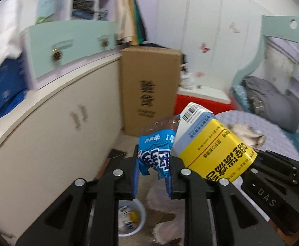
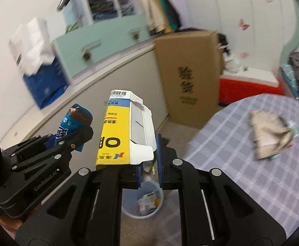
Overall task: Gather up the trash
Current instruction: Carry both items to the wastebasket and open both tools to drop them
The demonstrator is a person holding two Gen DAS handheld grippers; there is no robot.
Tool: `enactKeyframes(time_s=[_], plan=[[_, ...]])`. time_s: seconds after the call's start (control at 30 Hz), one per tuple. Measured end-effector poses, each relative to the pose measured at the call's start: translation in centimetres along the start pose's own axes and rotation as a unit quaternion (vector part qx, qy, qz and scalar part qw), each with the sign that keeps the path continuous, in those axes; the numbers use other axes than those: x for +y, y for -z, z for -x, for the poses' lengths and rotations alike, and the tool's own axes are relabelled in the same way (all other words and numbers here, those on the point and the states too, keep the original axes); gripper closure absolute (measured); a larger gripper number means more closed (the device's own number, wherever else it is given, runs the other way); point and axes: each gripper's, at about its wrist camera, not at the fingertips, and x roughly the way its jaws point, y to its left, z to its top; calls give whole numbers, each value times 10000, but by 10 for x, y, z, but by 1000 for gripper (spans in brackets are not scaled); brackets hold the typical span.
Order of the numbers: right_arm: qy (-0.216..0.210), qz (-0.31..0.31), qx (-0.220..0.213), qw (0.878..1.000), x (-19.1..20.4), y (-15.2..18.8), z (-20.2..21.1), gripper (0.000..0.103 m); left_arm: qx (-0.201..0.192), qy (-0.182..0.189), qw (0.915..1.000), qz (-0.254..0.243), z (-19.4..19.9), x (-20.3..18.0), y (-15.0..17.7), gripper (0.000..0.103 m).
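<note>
Gripping a crumpled blue wrapper (image 1: 155, 155), my left claw (image 1: 152, 176) is clamped on its lower part; the rest sticks up past the fingertips. My right claw (image 2: 150, 164) is clamped on the torn flap of a yellow-and-white carton (image 2: 124, 131), which stands up to the left of its fingers. Below both sits a white bin (image 2: 143, 203) with scraps, on open floor. Right of it, crumpled paper (image 2: 270, 137) lies on the checked bed (image 2: 241, 174). Beyond stands a cardboard box (image 2: 188, 75) against the cabinets.
</note>
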Motion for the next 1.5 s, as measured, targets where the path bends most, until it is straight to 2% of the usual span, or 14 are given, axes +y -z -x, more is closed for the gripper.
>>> enactKeyframes(time_s=[0.27,0.37,0.47,0.6,0.7,0.73,0.77,0.9,1.23,1.5], plan=[[-277,246,599,9975,67,39,-68,91,330,-734,9965,223,-22,80,50,83],[-272,320,826,9957,80,52,-94,91,606,-793,9940,458,-39,109,69,83],[-263,330,1110,9929,87,67,-125,91,808,-1123,9889,551,-59,133,90,83],[-222,252,1445,9889,89,87,-166,88,1158,-1151,9833,800,-85,160,112,83],[-333,148,1884,9814,87,106,-202,73,1392,-1201,9789,895,-105,173,127,83],[-301,160,1996,9793,87,113,-212,51,1501,-1171,9771,949,-113,177,132,83],[-207,199,2099,9773,87,123,-222,42,1611,-1166,9751,987,-120,179,137,83],[-108,236,2367,9712,84,141,-235,42,1878,-1095,9697,1111,-135,184,152,83],[68,427,2070,9774,89,133,-210,36,2052,-803,9684,1169,-146,172,160,82],[115,268,1509,9881,84,111,-183,35,2055,-674,9702,1094,-147,161,149,82]])
